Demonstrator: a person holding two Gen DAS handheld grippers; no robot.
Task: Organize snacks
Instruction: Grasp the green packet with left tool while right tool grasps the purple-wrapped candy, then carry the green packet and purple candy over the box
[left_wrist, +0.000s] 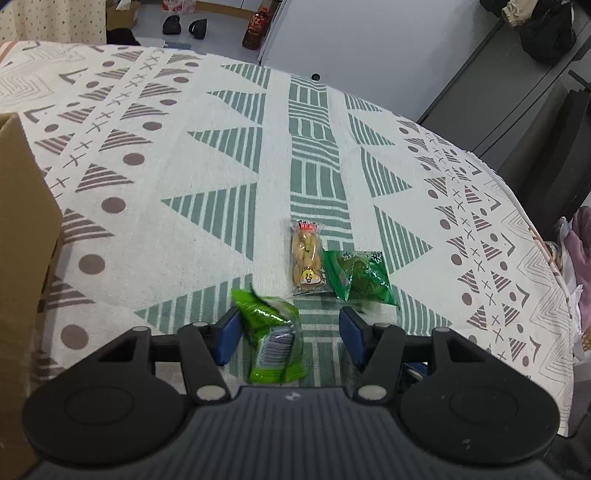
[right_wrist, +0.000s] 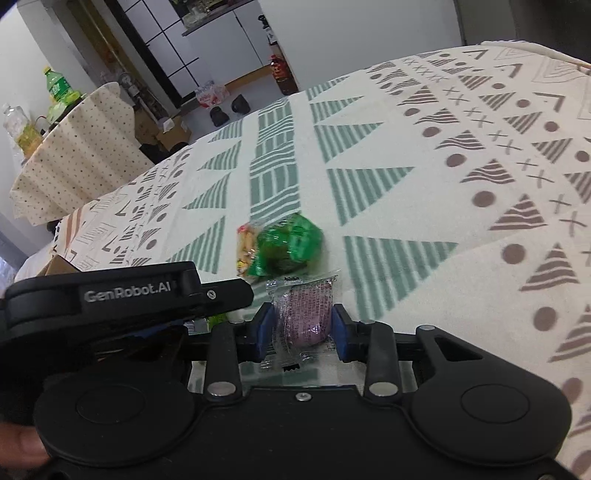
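Patterned tablecloth (left_wrist: 184, 177), cardboard box (left_wrist: 22, 229), dotted cloth (right_wrist: 81, 155), green bottle (right_wrist: 55, 86), black shoes (left_wrist: 184, 26)

- Tablecloth (left_wrist: 184, 177): woven cloth, matt, slightly coarse weave, printed pattern.
- Light-green snack packet (left_wrist: 271, 332): glossy, crinkled plastic film.
- Dark-green snack packet (left_wrist: 360, 277): shiny plastic film, creased.
- Clear wrapper of the yellow snack (left_wrist: 306, 258): transparent glossy plastic.
- Purple snack (right_wrist: 304, 317): clear, reflective plastic wrap with crimped ends.
- Left gripper (left_wrist: 290, 332): matt black plastic body, smooth blue pads (left_wrist: 229, 332), bright metal pivot pins.
- Cardboard box (left_wrist: 22, 240) at the surface's left edge: matt brown paperboard.
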